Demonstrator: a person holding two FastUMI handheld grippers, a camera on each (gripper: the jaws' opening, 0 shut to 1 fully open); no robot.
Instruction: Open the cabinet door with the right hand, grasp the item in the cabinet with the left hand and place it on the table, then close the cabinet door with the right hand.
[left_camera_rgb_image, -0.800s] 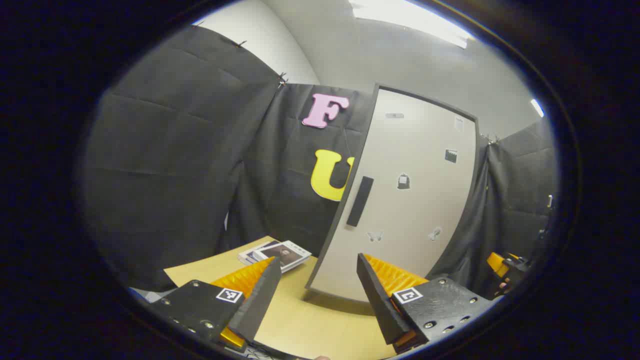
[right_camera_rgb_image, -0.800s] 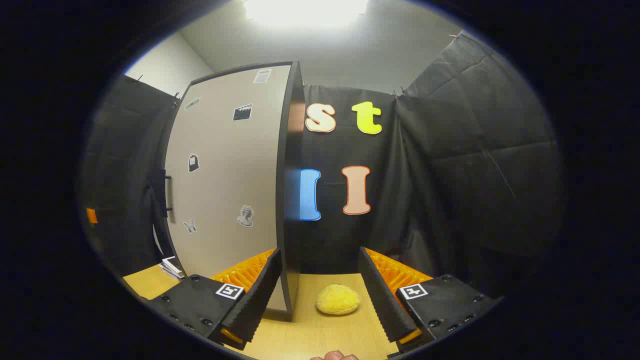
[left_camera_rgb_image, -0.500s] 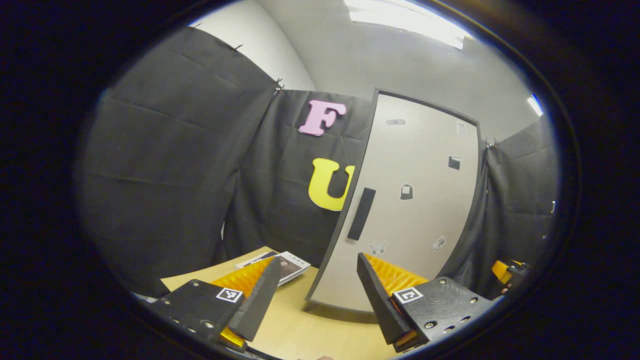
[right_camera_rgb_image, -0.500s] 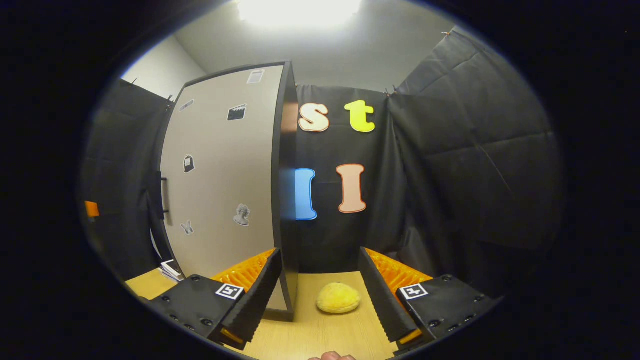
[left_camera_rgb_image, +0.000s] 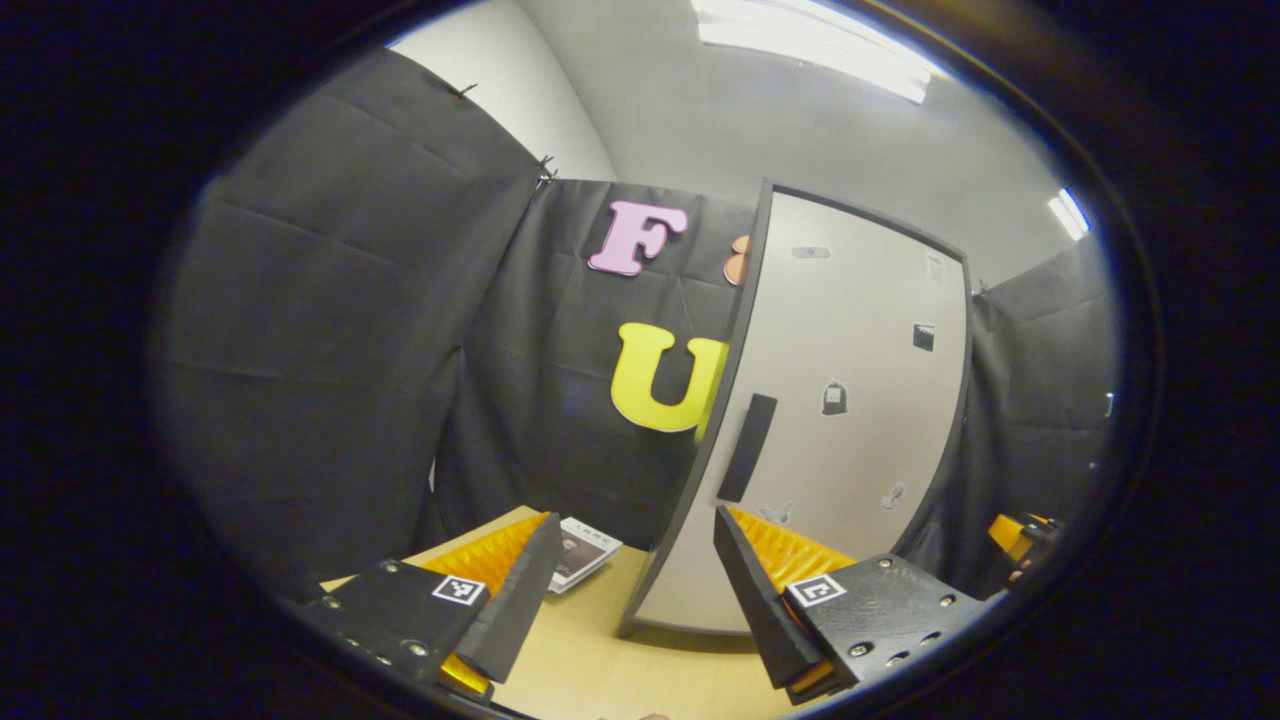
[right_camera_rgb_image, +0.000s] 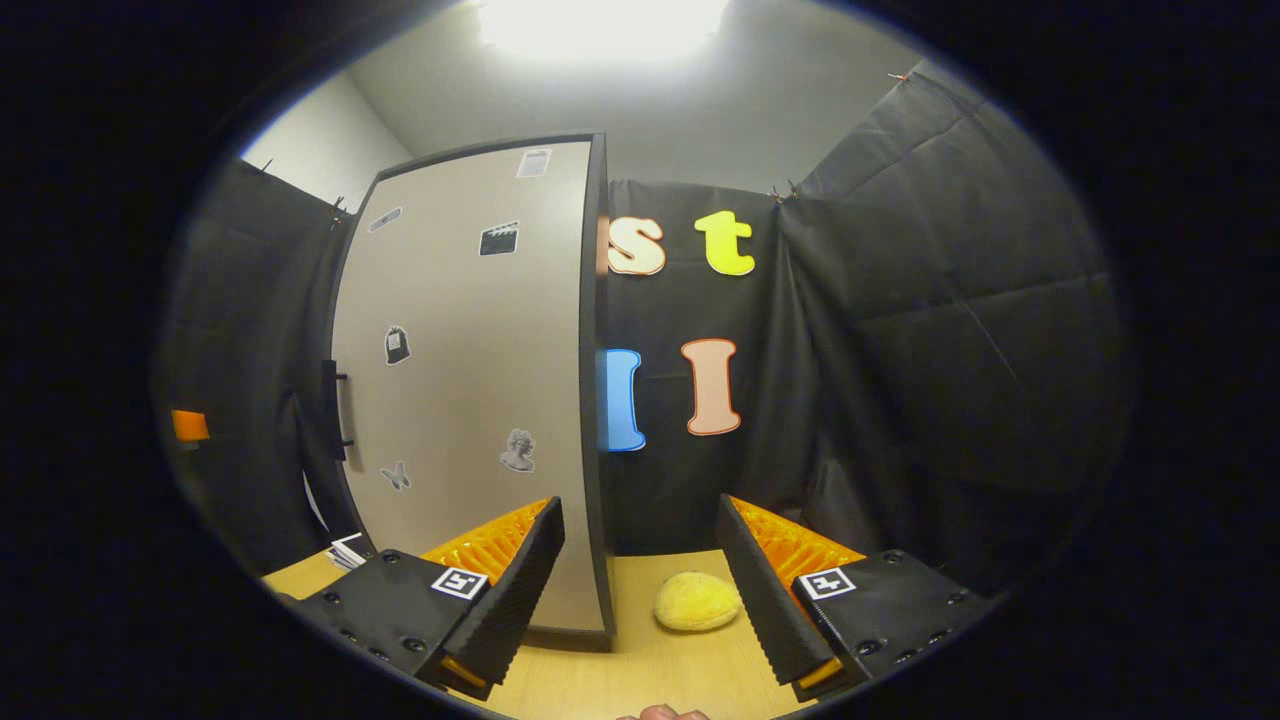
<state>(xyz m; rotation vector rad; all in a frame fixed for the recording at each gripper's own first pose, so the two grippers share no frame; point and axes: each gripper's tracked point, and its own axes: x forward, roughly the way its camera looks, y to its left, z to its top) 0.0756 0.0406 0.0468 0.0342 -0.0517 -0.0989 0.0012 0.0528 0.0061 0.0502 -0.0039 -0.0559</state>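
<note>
A tall cabinet stands on the wooden table, its light grey door carrying small stickers and a black handle. The door looks flush with the dark frame. My left gripper is open and empty, short of the cabinet's handle-side edge. In the right gripper view the same door is at the left, its handle at the far edge. A soft yellow item lies on the table to the right of the cabinet. My right gripper is open, with the cabinet's corner and the yellow item ahead of it.
Flat booklets lie on the table left of the cabinet, and their edge shows in the right gripper view. Black cloth walls close in behind and on both sides. An orange part of the other gripper sits at the far right.
Both views have swung a little, so the cabinet sits further right in each. The yellow item has also shifted right in the right gripper view. Both grippers stay open.
</note>
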